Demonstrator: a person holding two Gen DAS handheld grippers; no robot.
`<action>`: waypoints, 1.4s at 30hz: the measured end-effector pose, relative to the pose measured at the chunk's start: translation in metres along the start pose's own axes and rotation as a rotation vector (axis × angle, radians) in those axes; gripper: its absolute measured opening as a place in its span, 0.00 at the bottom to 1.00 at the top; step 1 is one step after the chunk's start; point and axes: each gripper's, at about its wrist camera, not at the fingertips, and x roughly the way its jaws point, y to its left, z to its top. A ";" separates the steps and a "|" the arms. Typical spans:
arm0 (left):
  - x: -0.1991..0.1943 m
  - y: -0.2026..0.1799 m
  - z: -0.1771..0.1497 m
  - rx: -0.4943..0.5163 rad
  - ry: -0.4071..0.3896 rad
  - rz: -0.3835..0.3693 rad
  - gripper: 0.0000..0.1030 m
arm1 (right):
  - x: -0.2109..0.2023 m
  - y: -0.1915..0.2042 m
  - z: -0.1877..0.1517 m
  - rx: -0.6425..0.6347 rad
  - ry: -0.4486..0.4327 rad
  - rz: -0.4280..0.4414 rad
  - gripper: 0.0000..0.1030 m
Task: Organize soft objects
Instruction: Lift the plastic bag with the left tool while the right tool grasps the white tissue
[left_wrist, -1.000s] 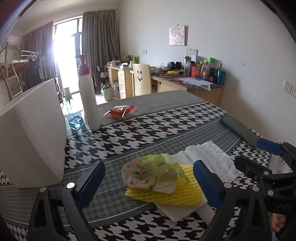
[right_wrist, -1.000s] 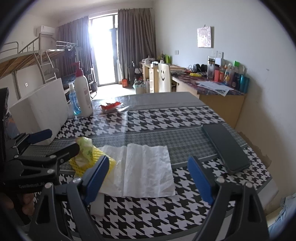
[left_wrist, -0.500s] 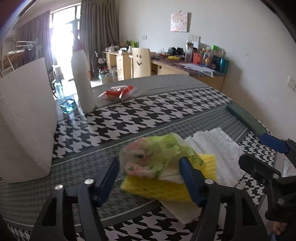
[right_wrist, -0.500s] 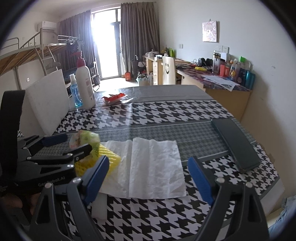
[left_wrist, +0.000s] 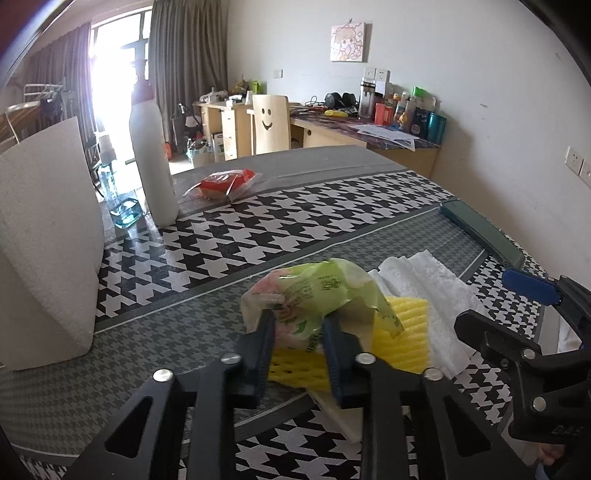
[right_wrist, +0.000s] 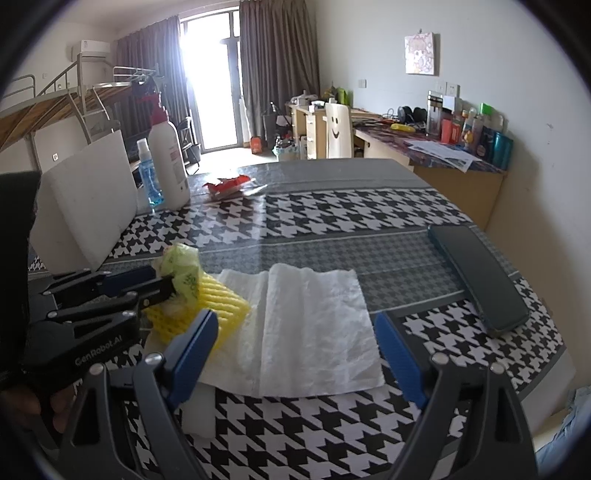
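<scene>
Houndstooth table (right_wrist: 332, 221) | left tool (left_wrist: 299, 328) closing on green bag (left_wrist: 317, 288) | right tool (right_wrist: 295, 339) open; phone's (right_wrist: 480, 277) face right-view only

"GenRobot.AI" on the left gripper (right_wrist: 162, 284) — other print unreadable

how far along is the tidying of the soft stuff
Early on. Nothing looks sorted yet. The left gripper is closing on the green plastic bag atop the yellow foam net. The right gripper is open and empty over the paper towel, which still lies flat.
</scene>
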 end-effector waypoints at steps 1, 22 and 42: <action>-0.001 -0.001 0.000 0.004 -0.002 0.001 0.21 | 0.000 0.000 0.000 0.000 0.000 0.000 0.87; -0.040 0.003 0.005 0.014 -0.071 -0.012 0.16 | 0.000 0.014 0.002 -0.032 -0.002 0.038 0.87; -0.001 -0.015 0.007 0.012 -0.006 0.053 0.77 | 0.004 -0.005 -0.001 0.000 0.013 0.017 0.87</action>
